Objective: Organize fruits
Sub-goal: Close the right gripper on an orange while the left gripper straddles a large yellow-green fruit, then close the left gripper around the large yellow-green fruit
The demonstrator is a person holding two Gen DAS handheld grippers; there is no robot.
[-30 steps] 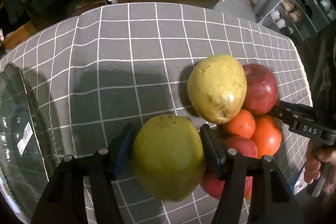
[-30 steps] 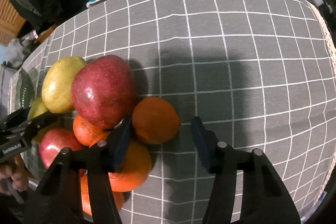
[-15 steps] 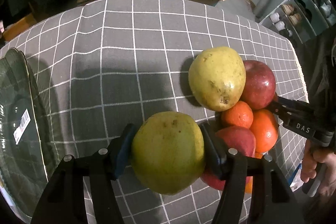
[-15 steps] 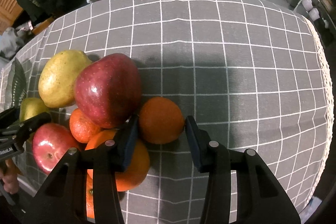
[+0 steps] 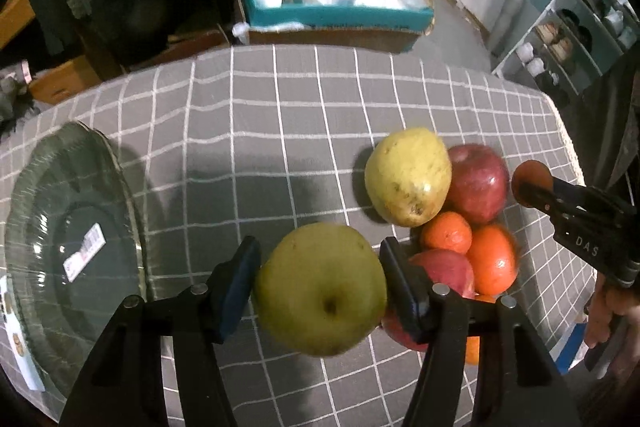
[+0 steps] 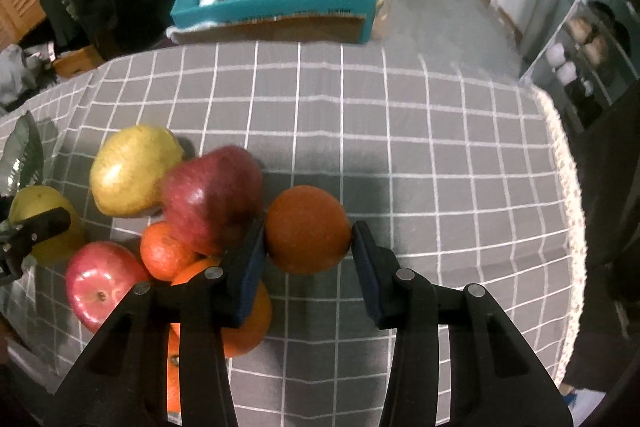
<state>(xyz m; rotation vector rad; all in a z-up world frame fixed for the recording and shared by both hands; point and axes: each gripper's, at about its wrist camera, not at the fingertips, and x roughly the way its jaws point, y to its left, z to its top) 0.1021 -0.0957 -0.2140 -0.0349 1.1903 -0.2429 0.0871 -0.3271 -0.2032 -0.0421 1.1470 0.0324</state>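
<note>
left tongs [image 5: 320, 275]: clenched on a green pear [image 5: 320, 287], which is held clear above the checked worktop [image 5: 260, 131]. compared with a second ago, more of the glass plate [image 5: 52, 211] is brought into the left view, so the pear is judged to be carried toward it. right tongs [image 6: 308, 251]: a second ago they were spread beside the orange [image 6: 306, 229]; now the pads are closed against both its sides, and the orange appears raised off the cloth. the remaining pile, a yellow pear [image 6: 134, 169], a red apple [image 6: 212, 199], a second apple [image 6: 102, 283] and smaller oranges [image 6: 164, 255], is left touching together on the worktop. two fruits are thus secured; sorting is judged barely begun. the red apple leans by the lifted orange and may roll.
</note>
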